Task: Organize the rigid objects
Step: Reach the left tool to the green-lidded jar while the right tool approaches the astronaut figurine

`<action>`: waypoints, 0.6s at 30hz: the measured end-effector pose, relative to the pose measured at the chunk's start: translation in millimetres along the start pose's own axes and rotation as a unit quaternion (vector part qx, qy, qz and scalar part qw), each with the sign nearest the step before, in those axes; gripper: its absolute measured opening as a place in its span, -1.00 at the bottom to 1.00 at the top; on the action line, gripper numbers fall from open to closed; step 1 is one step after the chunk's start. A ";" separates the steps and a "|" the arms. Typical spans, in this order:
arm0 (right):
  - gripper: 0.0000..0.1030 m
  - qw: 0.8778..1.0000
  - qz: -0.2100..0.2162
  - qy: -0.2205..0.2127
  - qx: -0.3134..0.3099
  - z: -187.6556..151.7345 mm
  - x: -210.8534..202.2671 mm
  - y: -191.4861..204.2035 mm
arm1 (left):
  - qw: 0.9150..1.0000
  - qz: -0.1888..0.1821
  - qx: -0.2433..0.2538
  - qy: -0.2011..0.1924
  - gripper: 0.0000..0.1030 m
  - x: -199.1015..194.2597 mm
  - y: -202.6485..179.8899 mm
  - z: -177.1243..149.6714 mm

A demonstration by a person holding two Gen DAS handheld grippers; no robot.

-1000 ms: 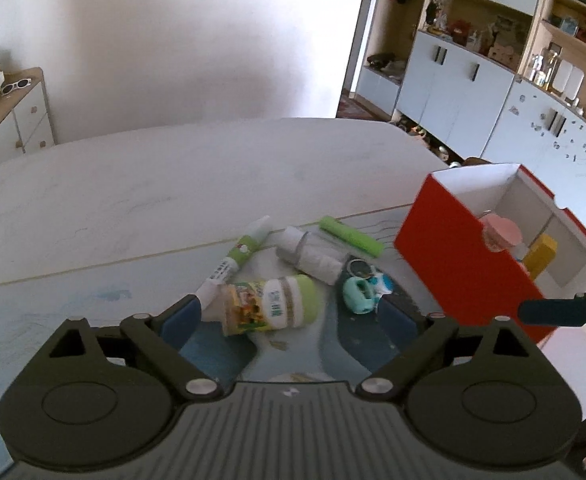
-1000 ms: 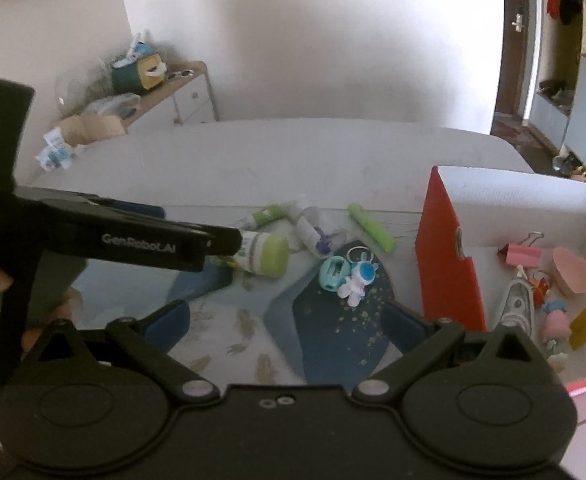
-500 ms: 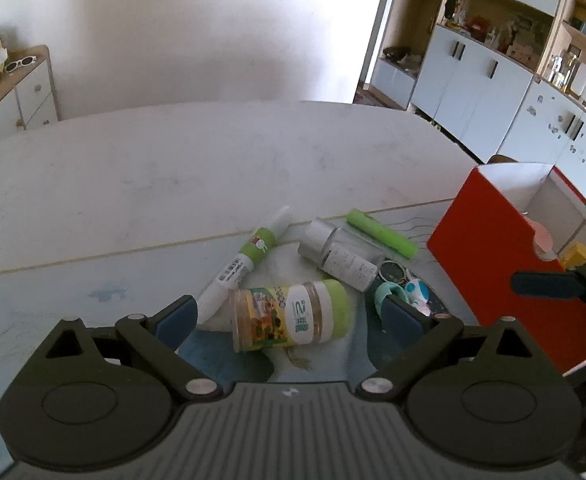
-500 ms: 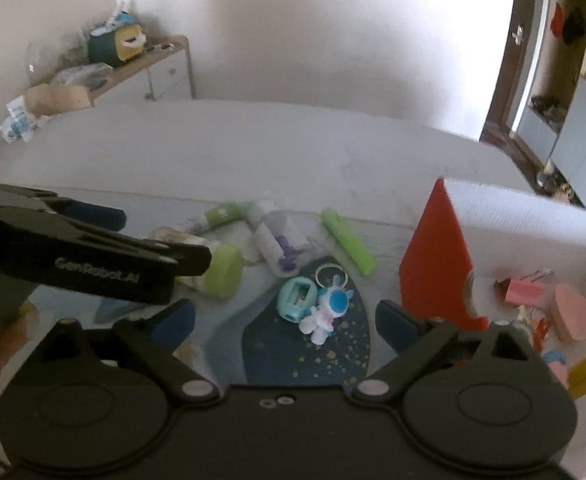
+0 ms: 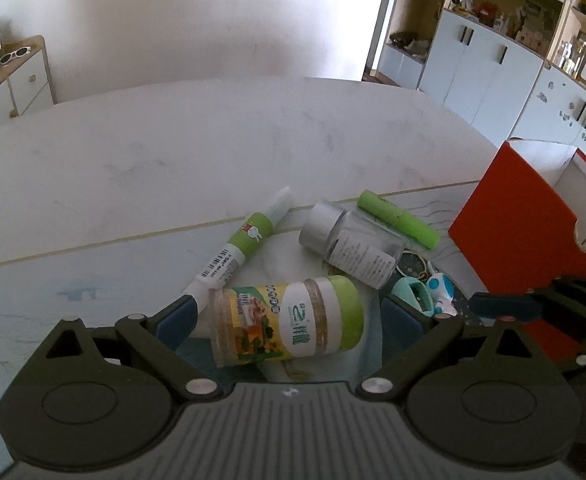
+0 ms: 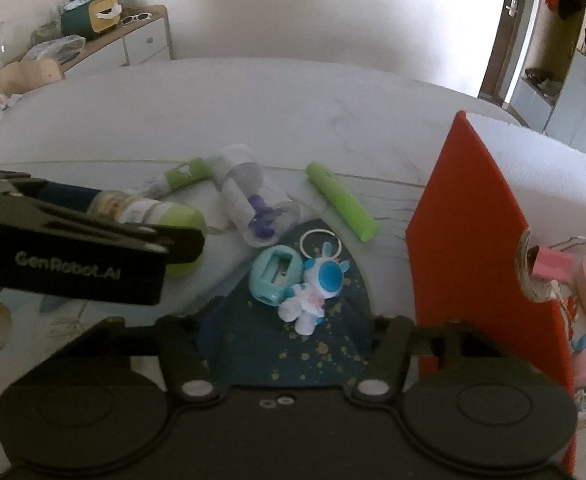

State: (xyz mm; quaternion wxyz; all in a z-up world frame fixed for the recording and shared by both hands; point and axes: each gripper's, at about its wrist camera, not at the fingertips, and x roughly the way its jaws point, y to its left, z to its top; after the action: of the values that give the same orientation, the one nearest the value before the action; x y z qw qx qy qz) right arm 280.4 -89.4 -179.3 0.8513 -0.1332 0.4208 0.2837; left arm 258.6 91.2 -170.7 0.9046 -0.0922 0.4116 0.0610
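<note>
While several trinkets already sit in the box (image 6: 469,216), the left gripper (image 5: 289,312) gapes round the jar (image 5: 289,320), and the right gripper's (image 6: 289,332) jaws are closing, empty, above the astronaut (image 6: 313,292).

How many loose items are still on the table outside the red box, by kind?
Bottles/jars: 2 (green-capped jar, clear bottle)
Pens/sticks: 2 (white-green pen, green stick)
Sharpeners: 1 (teal sharpener)
Keychains: 1 (astronaut keychain)
Total: 6

Green-capped jar (image 5: 289,320) lying between open left gripper (image 5: 289,318) fingers
</note>
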 end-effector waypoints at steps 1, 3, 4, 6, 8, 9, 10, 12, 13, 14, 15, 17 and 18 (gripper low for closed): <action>0.06 1.000 0.000 0.002 0.002 0.2 2.1 -1.1 | 1.000 0.000 0.001 0.000 0.92 1.1 -0.7 -0.4; -0.04 1.000 -0.001 0.003 0.005 -0.7 4.5 -3.0 | 1.000 -0.002 0.004 0.000 0.92 3.2 -1.7 -1.4; -0.08 1.000 -0.002 0.004 0.007 -1.1 4.9 -4.0 | 1.000 -0.001 0.005 0.000 0.92 4.0 -2.2 -1.7; -0.21 1.000 -0.002 0.004 0.010 -1.4 7.1 -6.0 | 1.000 -0.003 0.007 0.000 0.92 5.2 -2.2 -1.7; -0.22 1.000 -0.004 0.002 0.010 -1.7 7.8 -6.8 | 1.000 -0.002 0.009 -0.001 0.92 4.5 -0.6 -2.1; -0.22 1.000 -0.003 0.002 0.010 -1.1 9.0 -7.2 | 1.000 -0.002 0.010 -0.001 0.92 4.7 -0.6 -2.1; -0.23 1.000 -0.002 0.001 0.010 -0.5 9.8 -7.6 | 1.000 -0.001 0.011 -0.001 0.92 4.9 -0.5 -2.5; -0.28 1.000 -0.001 -0.001 0.009 -0.5 9.9 -7.6 | 1.000 0.001 0.015 -0.001 0.92 5.1 -1.6 -2.6; -0.28 1.000 -0.001 -0.002 0.009 -0.6 10.6 -7.7 | 1.000 0.002 0.016 -0.002 0.92 5.0 -1.7 -3.0; -0.30 1.000 -0.002 -0.003 0.009 -0.9 10.3 -7.6 | 1.000 0.002 0.017 -0.002 0.91 4.6 -1.9 -3.2; -0.33 1.000 -0.003 -0.005 0.008 -1.5 9.7 -7.0 | 1.000 0.002 0.017 -0.003 0.91 4.4 -2.8 -3.1; -0.45 1.000 -0.002 -0.006 0.008 -1.8 9.4 -7.4 | 1.000 0.005 0.020 -0.004 0.90 5.5 -3.8 -3.4; -0.50 1.000 -0.002 -0.006 0.009 -1.8 9.3 -7.9 | 1.000 0.005 0.021 -0.004 0.90 5.6 -3.8 -3.4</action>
State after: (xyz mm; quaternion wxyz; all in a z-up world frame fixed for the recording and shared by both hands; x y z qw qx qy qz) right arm 288.5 -93.1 -187.9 0.8556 -0.1247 0.4179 0.2789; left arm 260.5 87.0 -176.7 0.9076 -0.0712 0.4097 0.0579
